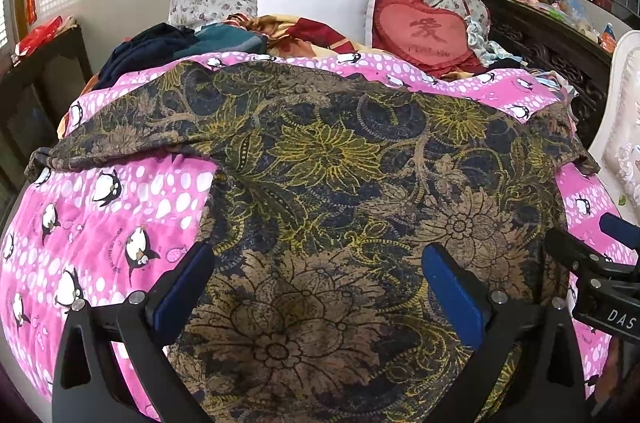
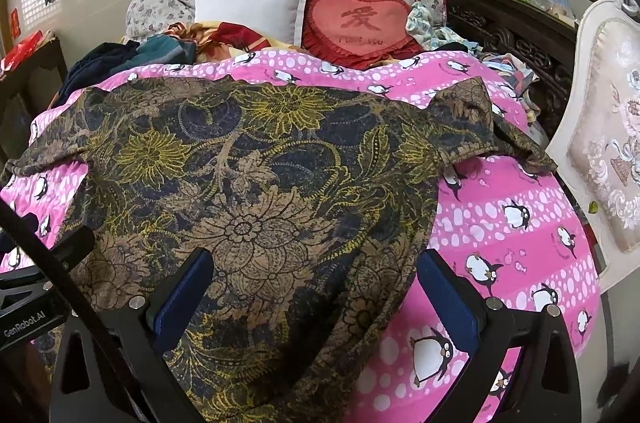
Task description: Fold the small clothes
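With both the left tool (image 1: pixel 320 287) and right tool (image 2: pixel 316 287) spread wide, pinch the floral shirt (image 1: pixel 340 183) lying flat mid-frame on the penguin blanket (image 1: pixel 100 215) by its near hem

Pink quilt (image 2: pixel 520 223) lies bare beside the shirt (image 2: pixel 248 183); pillows (image 2: pixel 252 7) crowd beyond.

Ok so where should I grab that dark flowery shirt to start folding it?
Take the flowery shirt by its sleeves, which stick out flat on the pink blanket. The left gripper could come in from the left for one sleeve end, the right gripper from the right for the other.
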A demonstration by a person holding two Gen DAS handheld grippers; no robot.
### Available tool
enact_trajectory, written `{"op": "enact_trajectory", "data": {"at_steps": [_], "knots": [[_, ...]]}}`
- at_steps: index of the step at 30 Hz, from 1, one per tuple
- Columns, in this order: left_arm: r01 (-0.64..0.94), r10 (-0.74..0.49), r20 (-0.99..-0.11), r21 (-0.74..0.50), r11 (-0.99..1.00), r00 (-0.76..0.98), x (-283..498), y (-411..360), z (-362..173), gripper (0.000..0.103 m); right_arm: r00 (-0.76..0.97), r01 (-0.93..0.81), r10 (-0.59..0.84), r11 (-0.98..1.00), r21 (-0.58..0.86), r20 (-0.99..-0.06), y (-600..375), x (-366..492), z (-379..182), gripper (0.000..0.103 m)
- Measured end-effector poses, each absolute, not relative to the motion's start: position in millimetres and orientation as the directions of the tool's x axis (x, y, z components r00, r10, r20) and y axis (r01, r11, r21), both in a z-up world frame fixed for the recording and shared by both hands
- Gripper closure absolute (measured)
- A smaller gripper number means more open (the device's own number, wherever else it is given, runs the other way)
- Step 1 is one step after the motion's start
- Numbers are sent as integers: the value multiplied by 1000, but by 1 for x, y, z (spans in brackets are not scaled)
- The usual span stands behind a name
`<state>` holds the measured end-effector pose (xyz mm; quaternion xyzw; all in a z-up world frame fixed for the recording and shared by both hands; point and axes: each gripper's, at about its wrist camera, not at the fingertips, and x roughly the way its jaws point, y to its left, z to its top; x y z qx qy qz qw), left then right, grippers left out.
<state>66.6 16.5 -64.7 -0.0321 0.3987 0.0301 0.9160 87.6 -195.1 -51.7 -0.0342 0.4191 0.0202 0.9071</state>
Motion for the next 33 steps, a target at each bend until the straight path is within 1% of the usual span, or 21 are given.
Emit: {"op": "enact_trajectory", "data": {"at_steps": [25, 33], "knots": [[-120, 49, -740, -43, 992, 671, 81, 40, -69, 0, 633, -113, 35, 992, -48, -774, -162, 111, -56, 0], [-146, 57, -741, -56, 988, 669, 85, 62, -68, 0, 620, -129, 53, 991, -35, -783, -145, 123, -62, 0]]}}
